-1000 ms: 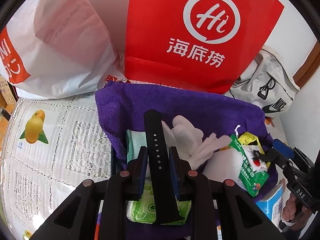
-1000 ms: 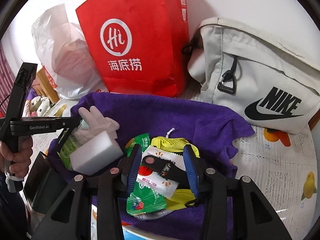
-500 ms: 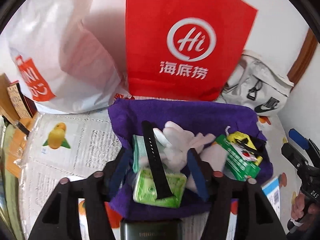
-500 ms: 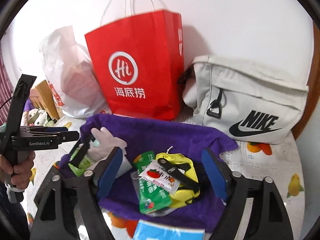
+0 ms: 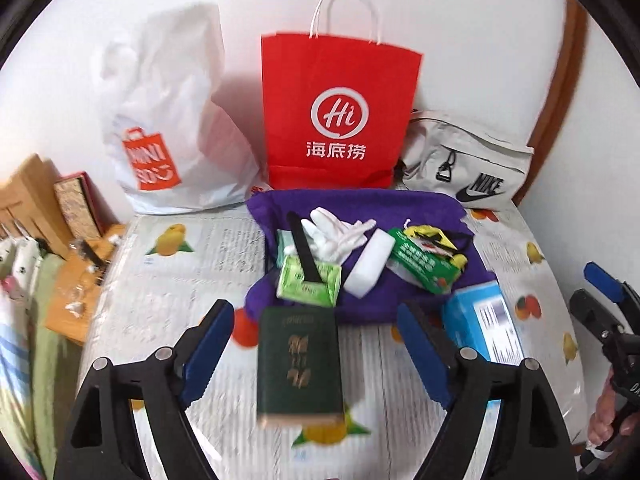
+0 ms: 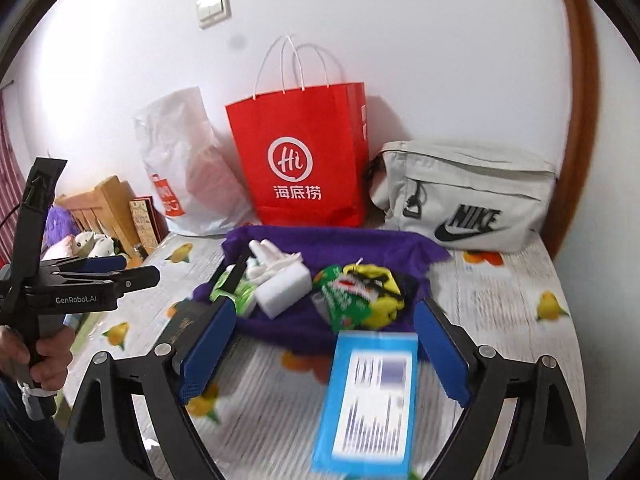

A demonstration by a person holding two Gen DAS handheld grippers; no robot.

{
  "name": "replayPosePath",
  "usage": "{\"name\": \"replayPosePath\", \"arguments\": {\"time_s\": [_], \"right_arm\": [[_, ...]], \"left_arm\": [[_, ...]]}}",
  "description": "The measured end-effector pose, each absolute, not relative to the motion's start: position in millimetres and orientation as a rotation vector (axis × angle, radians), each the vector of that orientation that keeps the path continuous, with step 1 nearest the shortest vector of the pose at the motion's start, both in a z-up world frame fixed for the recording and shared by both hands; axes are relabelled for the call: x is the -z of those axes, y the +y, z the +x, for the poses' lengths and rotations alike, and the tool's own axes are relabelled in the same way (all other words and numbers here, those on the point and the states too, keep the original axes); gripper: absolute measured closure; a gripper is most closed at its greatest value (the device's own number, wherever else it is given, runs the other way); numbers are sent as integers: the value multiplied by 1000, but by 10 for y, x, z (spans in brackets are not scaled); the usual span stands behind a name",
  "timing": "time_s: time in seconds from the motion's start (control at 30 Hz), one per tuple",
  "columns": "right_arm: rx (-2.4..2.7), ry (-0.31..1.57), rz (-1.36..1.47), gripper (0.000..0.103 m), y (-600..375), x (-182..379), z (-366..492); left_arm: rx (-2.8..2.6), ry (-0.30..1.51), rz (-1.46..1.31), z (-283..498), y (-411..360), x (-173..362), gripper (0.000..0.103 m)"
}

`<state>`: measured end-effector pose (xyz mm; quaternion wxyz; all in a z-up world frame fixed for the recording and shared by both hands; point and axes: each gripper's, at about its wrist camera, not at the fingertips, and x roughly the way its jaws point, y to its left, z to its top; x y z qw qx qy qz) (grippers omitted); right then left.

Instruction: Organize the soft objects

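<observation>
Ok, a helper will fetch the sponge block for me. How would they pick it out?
Find the red bag by the wall; a purple towel lies before it. The sponge block lies mid-towel, the only plain white brick, right of the white gloves.

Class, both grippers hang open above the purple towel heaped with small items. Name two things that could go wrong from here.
1. The black strap lies loosely across the green tissue pack; lifting either may drag the other.
2. The purple towel is bunched under everything, so a low grab by the left gripper, its jaws opening, might snag it.
</observation>
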<state>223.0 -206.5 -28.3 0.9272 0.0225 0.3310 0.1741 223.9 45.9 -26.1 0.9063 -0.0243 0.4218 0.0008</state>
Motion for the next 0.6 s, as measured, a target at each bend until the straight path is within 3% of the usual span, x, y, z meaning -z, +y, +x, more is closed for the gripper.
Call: {"name": "replayPosePath", "arguments": {"time_s": [0.2,0.6], "right_arm": [[-294,633,80,0,-2238,103,1504],[-198,602,130,0,-2458,-29,396]], "left_arm": [[15,840,-63,1580,373,122,12],[53,759,-46,579,133,-31,10]]}}
